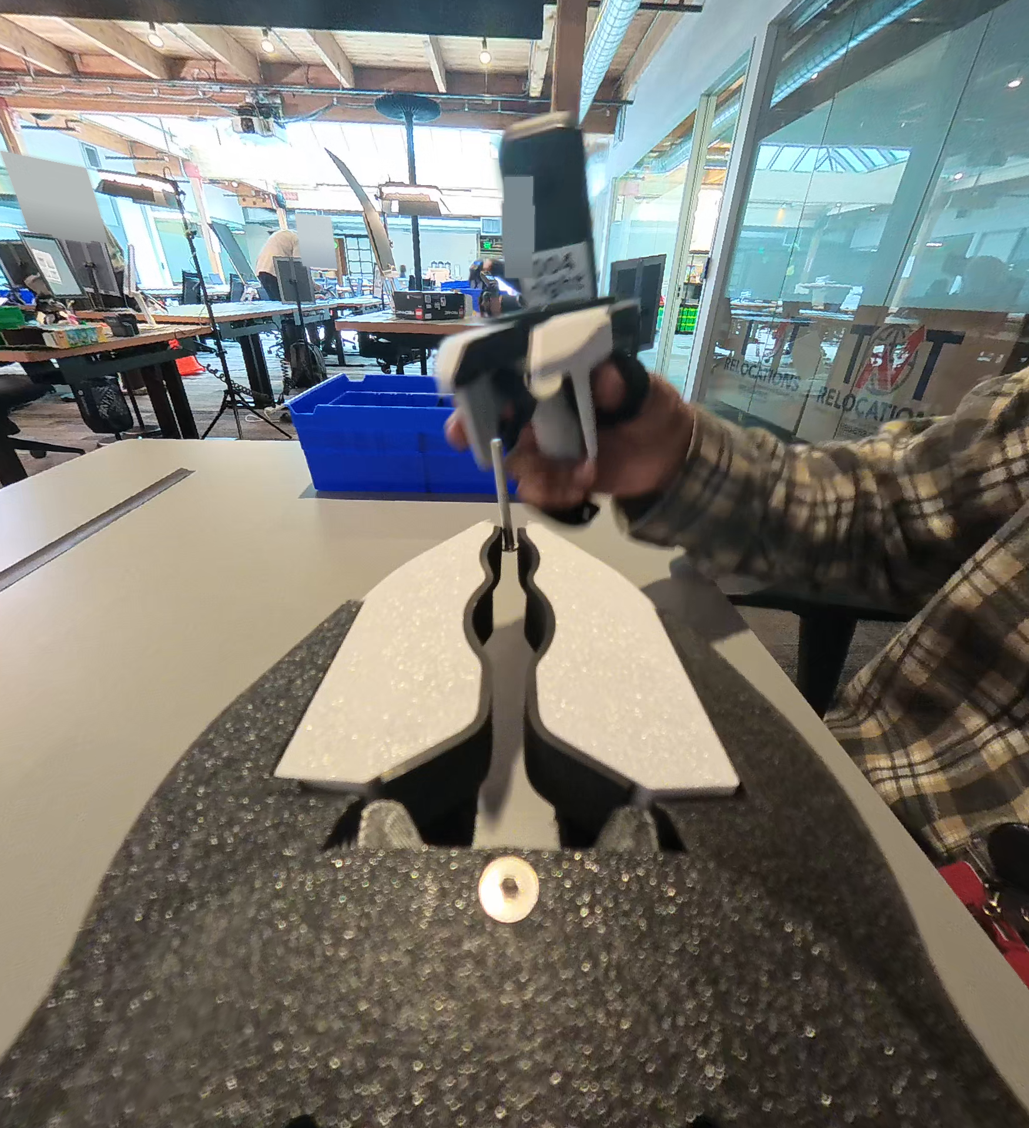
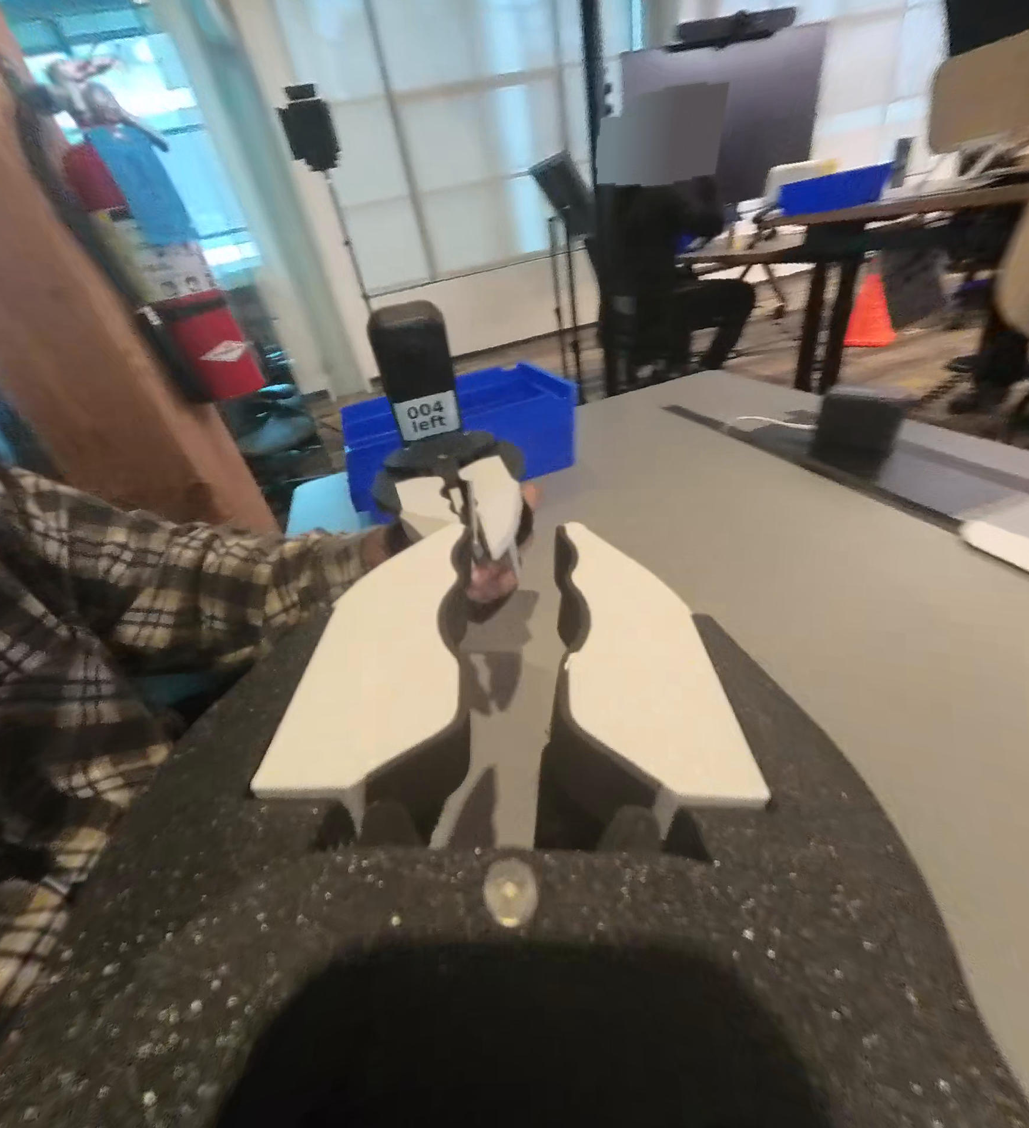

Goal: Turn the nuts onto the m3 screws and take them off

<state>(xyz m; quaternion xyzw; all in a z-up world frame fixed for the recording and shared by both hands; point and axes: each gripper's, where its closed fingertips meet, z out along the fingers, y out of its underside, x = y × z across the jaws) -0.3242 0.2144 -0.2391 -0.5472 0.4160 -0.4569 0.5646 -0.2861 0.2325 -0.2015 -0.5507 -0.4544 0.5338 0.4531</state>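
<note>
In the left wrist view my left gripper (image 1: 507, 542) is shut on the lower end of a thin metal M3 screw (image 1: 501, 488), which stands nearly upright from its tips. My right gripper (image 1: 533, 458) hangs above it with fingers pointing down and open. One of its fingers (image 1: 481, 421) is right beside the screw's top. I cannot make out a nut. In the right wrist view my right gripper (image 2: 509, 537) is open, and my left gripper (image 2: 487, 552) sits shut just beyond its tips. The screw is too blurred to pick out there.
A blue bin (image 1: 371, 439) stands at the far edge of the grey table (image 1: 133, 610); it also shows in the right wrist view (image 2: 536, 415). A black box (image 2: 860, 427) sits on a dark strip at the right. Plaid sleeves (image 1: 866, 549) reach in from the side. The grippers' ends are close to 7 cm from one another.
</note>
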